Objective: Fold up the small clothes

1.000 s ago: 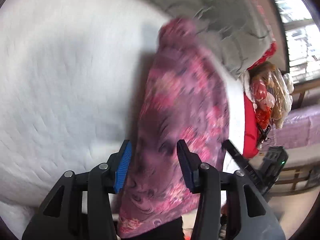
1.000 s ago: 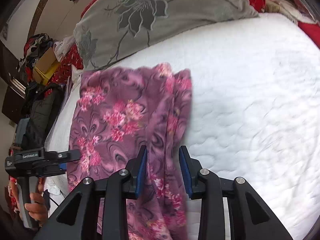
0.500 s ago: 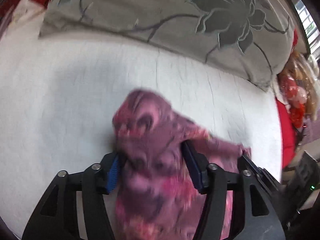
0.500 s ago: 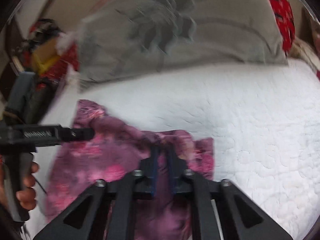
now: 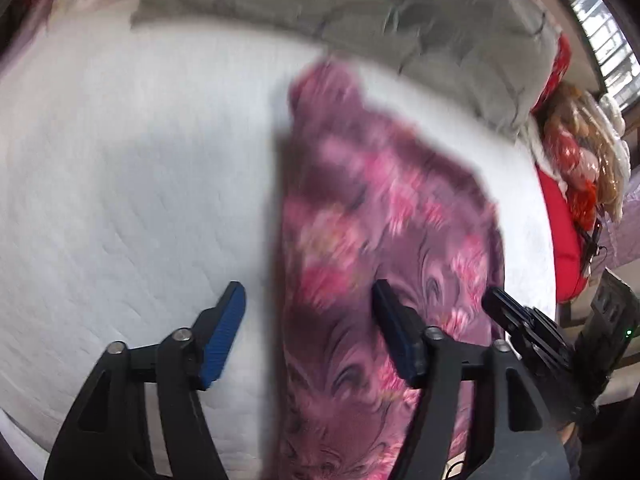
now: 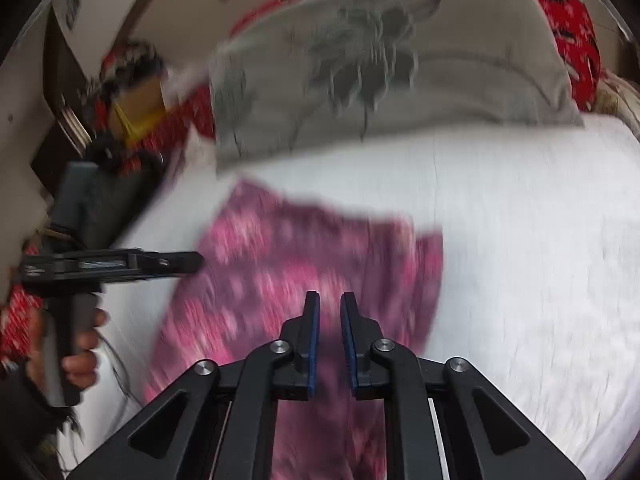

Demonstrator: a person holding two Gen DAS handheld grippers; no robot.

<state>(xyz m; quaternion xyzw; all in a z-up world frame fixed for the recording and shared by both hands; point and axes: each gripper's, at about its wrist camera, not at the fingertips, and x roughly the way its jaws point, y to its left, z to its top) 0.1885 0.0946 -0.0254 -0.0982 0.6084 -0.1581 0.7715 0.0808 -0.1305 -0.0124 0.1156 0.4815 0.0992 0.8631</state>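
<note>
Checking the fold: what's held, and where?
Both jaws just opening. Left gripper, wide around purple floral cloth's edge, holds nothing; right gripper, barely parted: cannot tell.

Both grippers: black plastic frames w/ silver screws, ribbed blue pads (dark handles).

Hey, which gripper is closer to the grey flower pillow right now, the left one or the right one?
Hard to call. Both the left gripper and the right gripper sit over the purple floral garment, with white bedspread between them and the grey pillow.
</note>
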